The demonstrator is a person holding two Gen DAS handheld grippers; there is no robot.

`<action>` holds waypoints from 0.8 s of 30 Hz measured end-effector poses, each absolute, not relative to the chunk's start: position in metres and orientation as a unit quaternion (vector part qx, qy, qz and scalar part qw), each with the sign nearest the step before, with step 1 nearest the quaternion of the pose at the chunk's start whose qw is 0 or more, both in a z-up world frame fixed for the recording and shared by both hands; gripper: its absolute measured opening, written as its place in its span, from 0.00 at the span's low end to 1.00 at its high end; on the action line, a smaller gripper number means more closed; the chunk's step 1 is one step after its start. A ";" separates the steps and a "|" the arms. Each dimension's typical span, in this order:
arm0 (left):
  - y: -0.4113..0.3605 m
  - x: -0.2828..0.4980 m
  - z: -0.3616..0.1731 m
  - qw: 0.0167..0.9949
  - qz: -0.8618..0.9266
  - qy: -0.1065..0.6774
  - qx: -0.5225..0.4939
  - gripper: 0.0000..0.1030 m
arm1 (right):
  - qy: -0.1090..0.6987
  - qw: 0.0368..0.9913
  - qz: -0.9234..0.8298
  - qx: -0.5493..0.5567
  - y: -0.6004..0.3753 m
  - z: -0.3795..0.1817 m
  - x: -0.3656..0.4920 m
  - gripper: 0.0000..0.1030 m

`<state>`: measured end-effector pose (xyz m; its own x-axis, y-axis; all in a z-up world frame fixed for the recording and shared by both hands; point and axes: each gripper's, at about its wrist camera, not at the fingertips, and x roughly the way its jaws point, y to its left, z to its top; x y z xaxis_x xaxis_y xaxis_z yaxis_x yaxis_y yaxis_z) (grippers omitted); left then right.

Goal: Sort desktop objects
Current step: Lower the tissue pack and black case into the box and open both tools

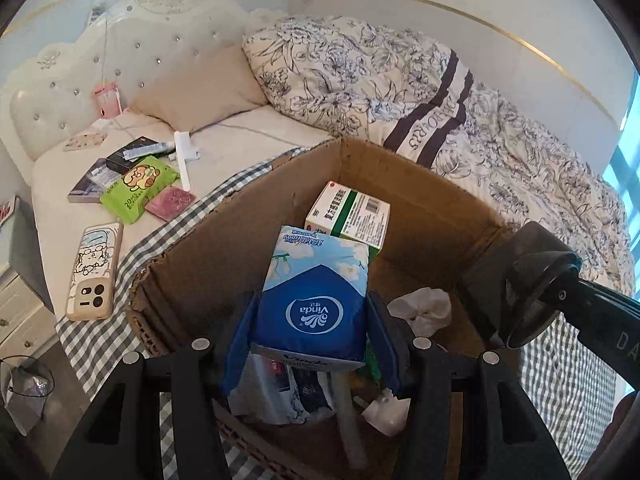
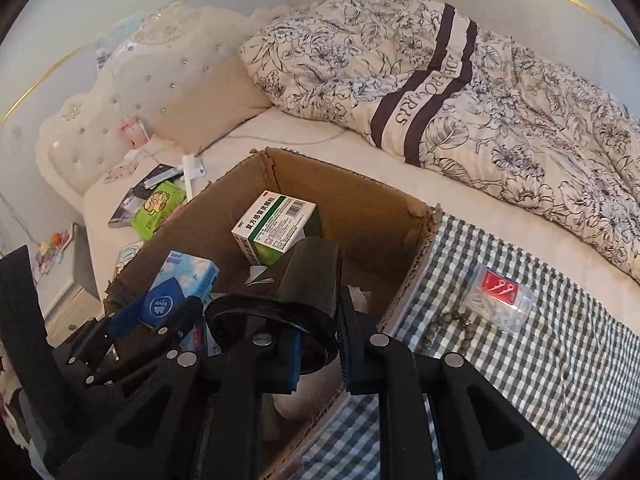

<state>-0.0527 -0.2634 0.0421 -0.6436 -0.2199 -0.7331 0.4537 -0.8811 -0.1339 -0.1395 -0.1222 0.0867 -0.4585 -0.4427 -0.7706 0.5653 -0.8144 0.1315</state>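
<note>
The left gripper (image 1: 312, 336) held a blue tissue pack (image 1: 314, 296) over the cardboard box (image 1: 420, 184). A green-and-white medicine box (image 1: 348, 216) lay at the far side. The right gripper (image 2: 320, 344) clamped a black round object (image 2: 304, 296) above the box.

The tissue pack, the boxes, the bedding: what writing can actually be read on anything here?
"Vinda": blue tissue pack between the left fingers.
"20": green wipes pack on the bed.
Letters on the quilt's dark stripe: distorted, unsure.
Green-and-white medicine box: Chinese print and barcode, too small.
Red label on the clear container: unreadable.
</note>
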 end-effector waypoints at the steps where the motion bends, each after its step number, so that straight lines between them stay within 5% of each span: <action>1: -0.264 -0.054 0.041 0.189 -0.892 0.154 0.379 0.53 | 0.072 0.297 -0.850 0.429 -0.124 0.085 -0.141 0.14; 9: -0.265 -0.060 0.038 0.200 -0.891 0.142 0.383 0.53 | 0.066 0.294 -0.845 0.442 -0.131 0.074 -0.150 0.14; 11: -0.266 -0.061 0.038 0.202 -0.890 0.141 0.383 0.54 | 0.058 0.289 -0.846 0.445 -0.129 0.074 -0.152 0.27; 13: -0.266 -0.062 0.040 0.200 -0.891 0.138 0.383 0.65 | 0.053 0.283 -0.851 0.439 -0.125 0.077 -0.153 0.51; 15: -0.264 -0.062 0.042 0.209 -0.890 0.130 0.384 0.88 | 0.048 0.284 -0.855 0.432 -0.120 0.082 -0.152 0.51; 16: -0.263 -0.062 0.044 0.220 -0.890 0.123 0.381 0.92 | 0.047 0.284 -0.855 0.430 -0.119 0.084 -0.152 0.51; 24: -0.256 -0.057 0.052 0.238 -0.887 0.111 0.379 0.96 | 0.032 0.279 -0.861 0.425 -0.099 0.095 -0.148 0.51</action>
<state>-0.0567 -0.2557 0.0523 -0.5996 -0.3391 -0.7249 0.5073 -0.8616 -0.0165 -0.1484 -0.0993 0.0950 -0.4834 -0.4528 -0.7492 0.5078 -0.8422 0.1813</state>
